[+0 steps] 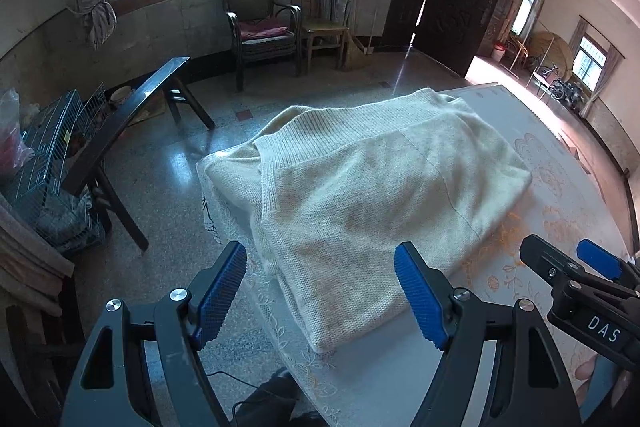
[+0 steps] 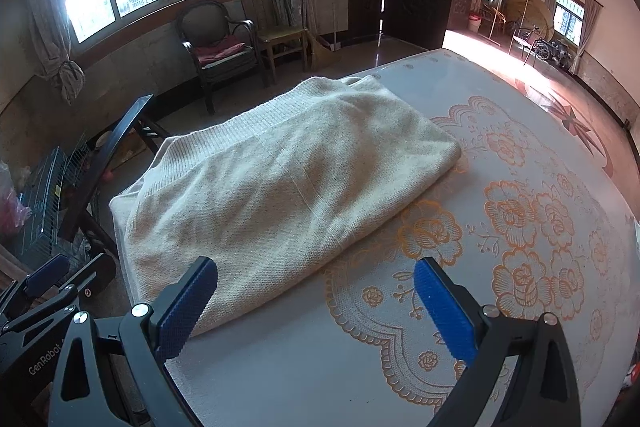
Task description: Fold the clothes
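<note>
Garment: a cream knitted sweater (image 1: 360, 187), already folded into a thick, roughly rectangular bundle with its ribbed hem on top.
Where it lies: on the desk (image 2: 520, 267), over the flowered cover, at the desk's left corner; its left side reaches the desk's edge, and the right half of the cover lies bare.
My left gripper (image 1: 320, 291): jaws spread wide with nothing between the pads, hovering just above the near corner of the bundle.
My right gripper (image 2: 316, 303): jaws released too, gripping nothing; its left pad sits over the near edge of the knit, its right pad over bare cover.
How it will handle: I judge it soft, limp and fairly light. The fuzzy knit should grip well on my ribbed blue pads, but the layers will slide on each other and sag if lifted at one point.
Where I would take hold: at the two near corners, pinching through every layer at once.
Risk: catching only the top layer would peel the fold open; a tug leftward could drag it off the desk.
</note>
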Available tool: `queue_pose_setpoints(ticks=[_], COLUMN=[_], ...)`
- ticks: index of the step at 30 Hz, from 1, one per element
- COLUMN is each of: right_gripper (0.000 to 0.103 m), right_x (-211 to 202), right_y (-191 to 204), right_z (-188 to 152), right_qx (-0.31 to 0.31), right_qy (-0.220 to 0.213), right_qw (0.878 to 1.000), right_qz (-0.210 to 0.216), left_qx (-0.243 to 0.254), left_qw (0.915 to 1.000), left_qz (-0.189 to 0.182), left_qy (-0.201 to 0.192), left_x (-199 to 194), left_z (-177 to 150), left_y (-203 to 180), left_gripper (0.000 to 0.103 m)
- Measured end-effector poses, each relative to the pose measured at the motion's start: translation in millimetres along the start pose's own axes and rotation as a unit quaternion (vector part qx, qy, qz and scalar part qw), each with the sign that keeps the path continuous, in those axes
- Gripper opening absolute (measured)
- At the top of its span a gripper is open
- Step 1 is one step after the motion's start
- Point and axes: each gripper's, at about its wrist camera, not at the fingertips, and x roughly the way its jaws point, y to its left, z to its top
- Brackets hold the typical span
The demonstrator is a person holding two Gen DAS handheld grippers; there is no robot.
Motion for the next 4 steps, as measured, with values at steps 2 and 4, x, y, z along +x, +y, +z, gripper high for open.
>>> queue_pose_setpoints(ticks=[2, 4], right_gripper=[0.101, 0.101], right_x=[0.5, 0.4], right_y=[-0.8, -1.5], right_z=[0.0, 0.4], right_qx=[0.001, 0.0], right_qy=[0.001, 0.001], right_qw=[1.0, 1.0], right_qz=[0.001, 0.002], left_qx=[0.004, 0.008], left_qw=[1.0, 0.9999], left_qz=[-0.002, -0.004], left_qy=[0.003, 0.005], left_x=[1.3, 2.8], left_z=[-0.1, -1.0], left_y=[-2.2, -4.7], left_gripper=[0.078, 0.078])
